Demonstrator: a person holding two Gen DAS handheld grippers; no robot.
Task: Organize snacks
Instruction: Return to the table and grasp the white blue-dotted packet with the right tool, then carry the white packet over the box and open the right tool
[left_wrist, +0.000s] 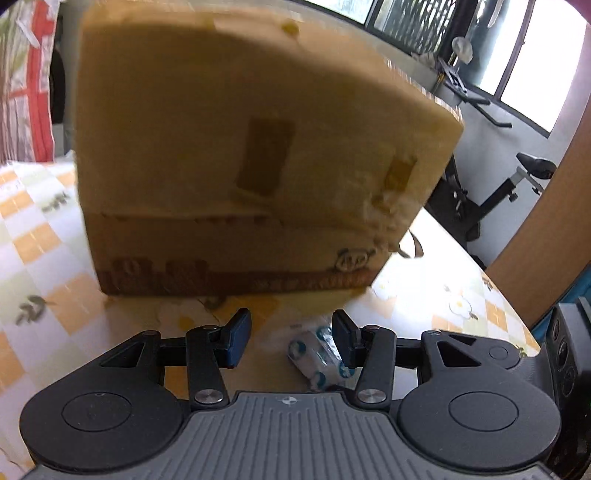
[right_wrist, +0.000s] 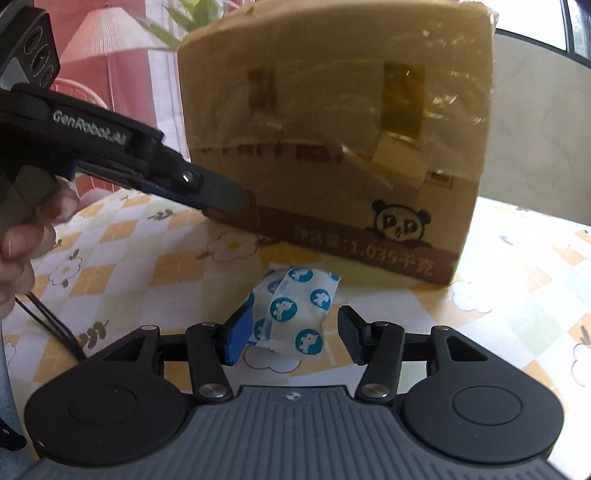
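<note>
Snack, a small packet in white wrap with blue round marks, lies flat on the tablecloth just in front of the box, apart from its base. I take the box as my landmark: it stands upright on the cloth, brown cardboard with tape strips and a panda print low on its near face. My right gripper hangs in front of the box with jaws spread, the packet lying between them; its left pad looks close to the wrap, but I cannot tell whether it touches. My left gripper is also released and holds nothing; from its own camera the packet sits by its right finger. In the right view, that left tool reaches toward the box's lower left corner, its tip near or touching the cardboard.
</note>
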